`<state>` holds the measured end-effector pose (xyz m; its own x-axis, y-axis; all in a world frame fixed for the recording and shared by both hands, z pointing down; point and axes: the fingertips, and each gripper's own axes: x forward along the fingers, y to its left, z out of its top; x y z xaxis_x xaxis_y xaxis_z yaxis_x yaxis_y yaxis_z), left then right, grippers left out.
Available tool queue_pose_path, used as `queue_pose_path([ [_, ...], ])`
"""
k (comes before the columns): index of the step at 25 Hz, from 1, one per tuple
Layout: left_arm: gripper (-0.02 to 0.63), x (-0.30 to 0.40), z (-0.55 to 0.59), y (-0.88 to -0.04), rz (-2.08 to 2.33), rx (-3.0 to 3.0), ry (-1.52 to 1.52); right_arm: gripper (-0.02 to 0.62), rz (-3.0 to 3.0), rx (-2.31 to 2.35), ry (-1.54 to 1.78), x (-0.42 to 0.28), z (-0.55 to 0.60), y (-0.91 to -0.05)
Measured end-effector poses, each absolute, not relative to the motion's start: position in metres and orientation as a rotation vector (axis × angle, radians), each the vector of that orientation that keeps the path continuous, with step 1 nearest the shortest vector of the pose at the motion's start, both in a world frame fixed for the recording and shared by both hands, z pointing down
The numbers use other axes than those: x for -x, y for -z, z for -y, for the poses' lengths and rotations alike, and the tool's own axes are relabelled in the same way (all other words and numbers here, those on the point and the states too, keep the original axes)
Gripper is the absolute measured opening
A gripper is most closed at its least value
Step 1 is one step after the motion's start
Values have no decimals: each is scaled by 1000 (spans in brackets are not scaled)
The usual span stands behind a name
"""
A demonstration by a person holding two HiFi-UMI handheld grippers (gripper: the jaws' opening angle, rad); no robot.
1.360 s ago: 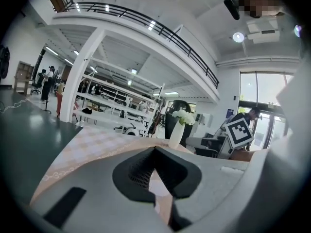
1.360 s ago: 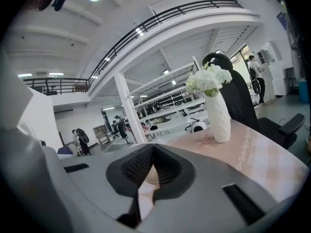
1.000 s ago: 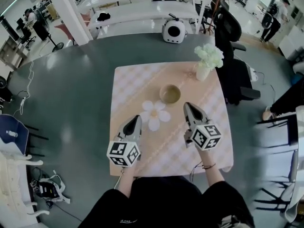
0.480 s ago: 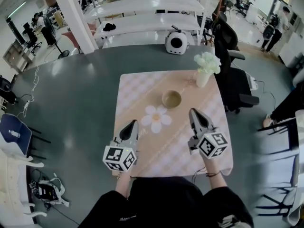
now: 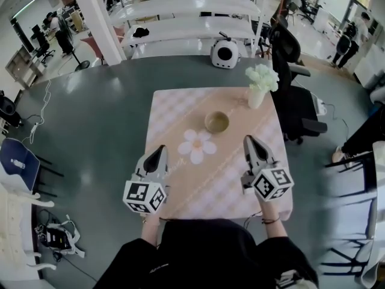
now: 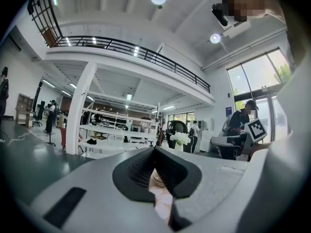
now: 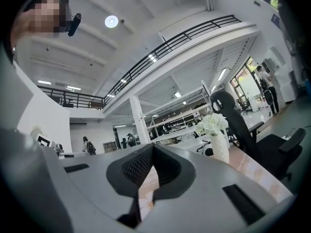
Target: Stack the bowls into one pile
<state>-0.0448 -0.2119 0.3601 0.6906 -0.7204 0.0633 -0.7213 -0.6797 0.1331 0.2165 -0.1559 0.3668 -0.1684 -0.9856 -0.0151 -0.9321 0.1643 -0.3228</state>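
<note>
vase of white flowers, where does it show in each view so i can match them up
Head view: vase upper right of centre.
Left gripper view: vase near centre, small and far off.
Right gripper view: vase right of centre, larger.
Shared landmark: the black office chair right behind it.

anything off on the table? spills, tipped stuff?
Nothing stands out. The bowl sits upright on the checked cloth, the vase stands straight at its far right corner, the flower-shaped mat lies flat. No spill visible.
</note>
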Motion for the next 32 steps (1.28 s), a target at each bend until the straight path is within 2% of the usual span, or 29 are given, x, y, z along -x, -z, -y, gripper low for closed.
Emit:
queue_pose_path([
  [32, -3, 48, 216, -366, 1250, -2724, -51, -8, -2222, 1992, 242, -236, 157, -367],
])
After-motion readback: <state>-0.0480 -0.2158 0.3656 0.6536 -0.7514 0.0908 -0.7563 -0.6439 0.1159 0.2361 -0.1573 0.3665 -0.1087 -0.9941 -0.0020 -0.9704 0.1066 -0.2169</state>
